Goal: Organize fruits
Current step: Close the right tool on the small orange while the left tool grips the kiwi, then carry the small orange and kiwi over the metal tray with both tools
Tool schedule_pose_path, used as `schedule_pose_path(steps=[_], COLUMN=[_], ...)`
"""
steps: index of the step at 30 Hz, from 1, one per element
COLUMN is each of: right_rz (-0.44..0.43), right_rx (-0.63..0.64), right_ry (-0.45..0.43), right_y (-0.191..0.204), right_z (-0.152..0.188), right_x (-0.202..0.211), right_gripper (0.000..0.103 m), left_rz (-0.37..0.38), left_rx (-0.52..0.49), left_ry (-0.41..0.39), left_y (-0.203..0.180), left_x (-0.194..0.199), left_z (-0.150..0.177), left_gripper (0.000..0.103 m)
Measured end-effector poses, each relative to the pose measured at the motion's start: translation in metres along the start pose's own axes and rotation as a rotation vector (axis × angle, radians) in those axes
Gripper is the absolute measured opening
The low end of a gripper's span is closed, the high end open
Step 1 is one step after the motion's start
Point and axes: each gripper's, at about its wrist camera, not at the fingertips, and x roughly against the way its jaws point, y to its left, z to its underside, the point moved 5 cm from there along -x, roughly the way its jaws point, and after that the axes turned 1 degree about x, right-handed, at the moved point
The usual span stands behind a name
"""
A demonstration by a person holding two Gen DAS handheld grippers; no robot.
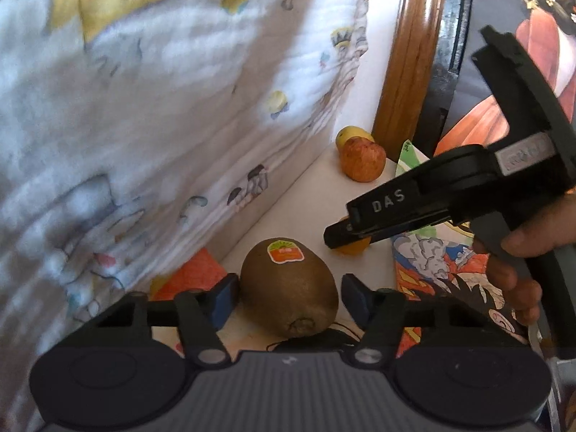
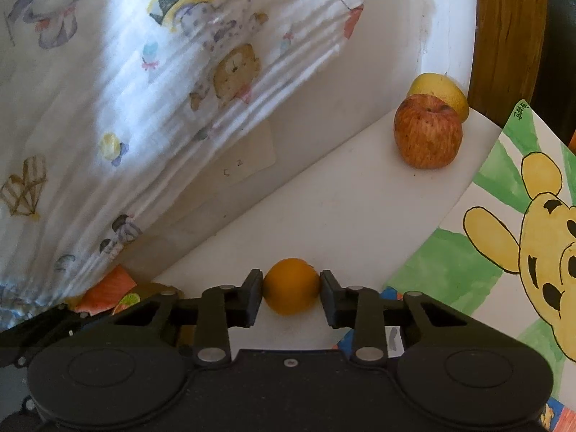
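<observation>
A brown kiwi [image 1: 288, 288] with an orange sticker lies on the white table [image 1: 309, 194]. My left gripper [image 1: 289, 297] has one blue pad at each side of it, pressed against the skin. A small orange [image 2: 291, 286] rests on the table [image 2: 324, 216], and my right gripper [image 2: 291, 288] is shut on it, both pads touching. In the left wrist view the right gripper [image 1: 345, 237] comes in from the right, held by a hand [image 1: 514, 273], and hides most of the orange [image 1: 354, 248]. A red apple [image 2: 426, 131] and a yellow fruit [image 2: 437, 90] sit together at the far corner.
A white cloth [image 2: 144, 108] printed with cartoon animals hangs along the table's left side. A bear drawing [image 2: 522, 234] and a comic drawing [image 1: 442, 270] cover the right part. A wooden frame [image 1: 406, 54] stands behind the apple [image 1: 361, 160]. Orange paper [image 1: 194, 273] lies at the near left.
</observation>
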Motion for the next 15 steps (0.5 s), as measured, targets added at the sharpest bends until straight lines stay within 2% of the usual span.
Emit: schedule_pose_path(steps=[9,15], right_rz=[-0.015,-0.026], right_rx=[-0.019,-0.015], right_ry=[-0.007,-0.045], right_y=[-0.003,-0.003], right_z=[0.006,0.015], right_x=[0.025,0.082], right_gripper=[0.036,0.036], left_rz=[0.01,0.024], left_rx=[0.034,0.011], left_ry=[-0.008,-0.027], left_y=[0.002,-0.012], left_x=[0.005,0.035], left_z=[0.003,0.004], left_gripper=[0.059,0.059])
